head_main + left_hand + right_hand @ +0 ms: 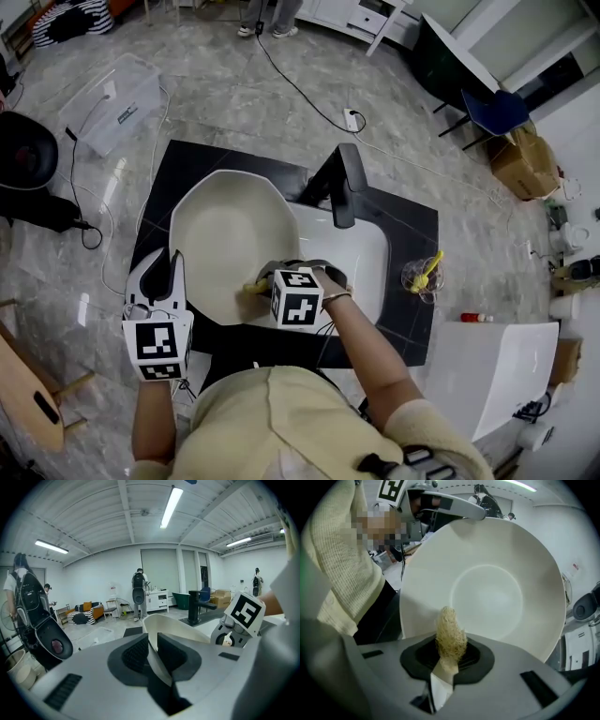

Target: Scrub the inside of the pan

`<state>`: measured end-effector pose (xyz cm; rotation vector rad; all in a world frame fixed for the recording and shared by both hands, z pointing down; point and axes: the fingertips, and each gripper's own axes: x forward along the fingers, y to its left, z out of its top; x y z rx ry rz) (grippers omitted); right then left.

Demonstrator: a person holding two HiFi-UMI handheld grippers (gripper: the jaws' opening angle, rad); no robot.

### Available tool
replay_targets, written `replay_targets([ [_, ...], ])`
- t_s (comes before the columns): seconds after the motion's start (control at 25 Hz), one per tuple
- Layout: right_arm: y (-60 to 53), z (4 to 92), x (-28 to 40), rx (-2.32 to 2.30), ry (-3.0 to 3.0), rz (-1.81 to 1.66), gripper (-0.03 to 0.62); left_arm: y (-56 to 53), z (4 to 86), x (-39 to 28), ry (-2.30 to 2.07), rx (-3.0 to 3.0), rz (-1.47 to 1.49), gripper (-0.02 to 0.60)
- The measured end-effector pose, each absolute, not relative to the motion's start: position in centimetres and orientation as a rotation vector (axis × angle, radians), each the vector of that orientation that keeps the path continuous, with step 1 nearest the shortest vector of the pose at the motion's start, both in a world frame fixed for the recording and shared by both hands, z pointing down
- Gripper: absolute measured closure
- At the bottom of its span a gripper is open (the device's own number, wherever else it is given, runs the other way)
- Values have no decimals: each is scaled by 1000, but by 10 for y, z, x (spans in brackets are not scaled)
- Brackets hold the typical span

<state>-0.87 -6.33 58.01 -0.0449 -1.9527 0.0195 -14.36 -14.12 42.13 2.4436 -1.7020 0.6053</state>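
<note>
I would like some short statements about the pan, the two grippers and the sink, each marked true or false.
1. The left gripper has its jaws closed on the rim of the white pan. True.
2. The right gripper holds nothing. False: its jaws clamp a pale fibrous scrubber.
3. The inside of the pan is black. False: it is white, and looks plain and bare in the right gripper view.
4. A black faucet stands at the sink, on the far side of the pan from the person. True.
</note>
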Motion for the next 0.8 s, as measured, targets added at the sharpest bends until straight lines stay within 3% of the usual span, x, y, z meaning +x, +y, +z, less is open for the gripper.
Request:
replay_targets([
  [0.8,-148,598,18,307,-1770,-334,522,-142,423,-143,-1710,2443,648,518],
])
